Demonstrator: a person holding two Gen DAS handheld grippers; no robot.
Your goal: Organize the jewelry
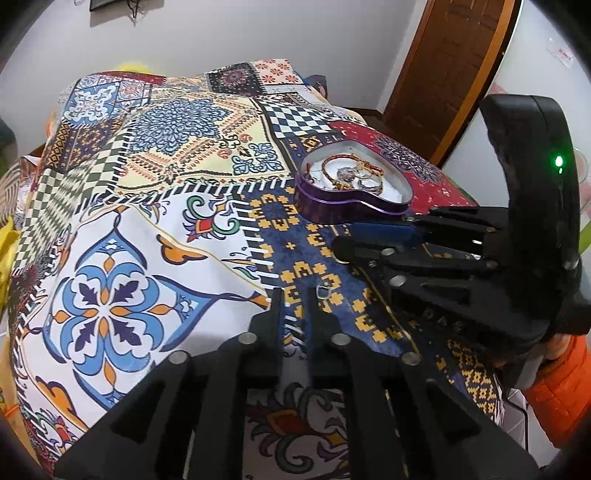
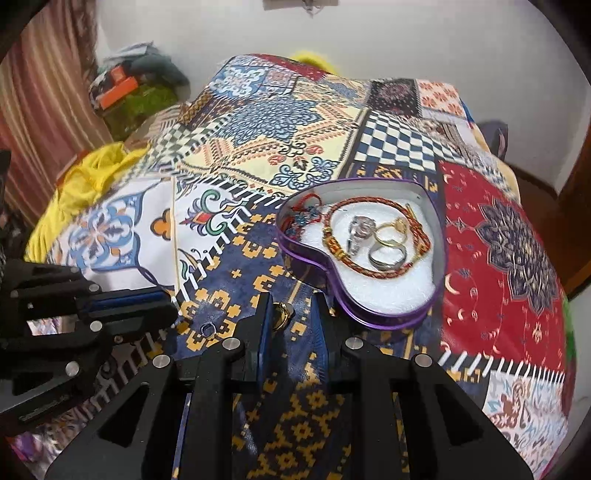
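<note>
I am straddling the gold ring [image 2: 282, 314] with spread right tongs [image 2: 291, 317] near the heart tin [image 2: 314, 266]; left tongs [image 1: 293, 306], also spread, are waiting beside the small ring [image 1: 322, 292].

A: Patchwork-print cloth [image 2: 369, 147] drapes right across the table; checks, florals, a red panel at the right.
B: Yellow fabric [image 2: 92, 173] bunched off its left edge; striped curtain [image 2: 40, 92] behind it.
A: Wooden door [image 1: 454, 62] at the far right, white wall [image 1: 258, 29] beside it.
B: Clutter in that back corner [image 2: 133, 85], possibly boxes and clothes; too blurred to call.
</note>
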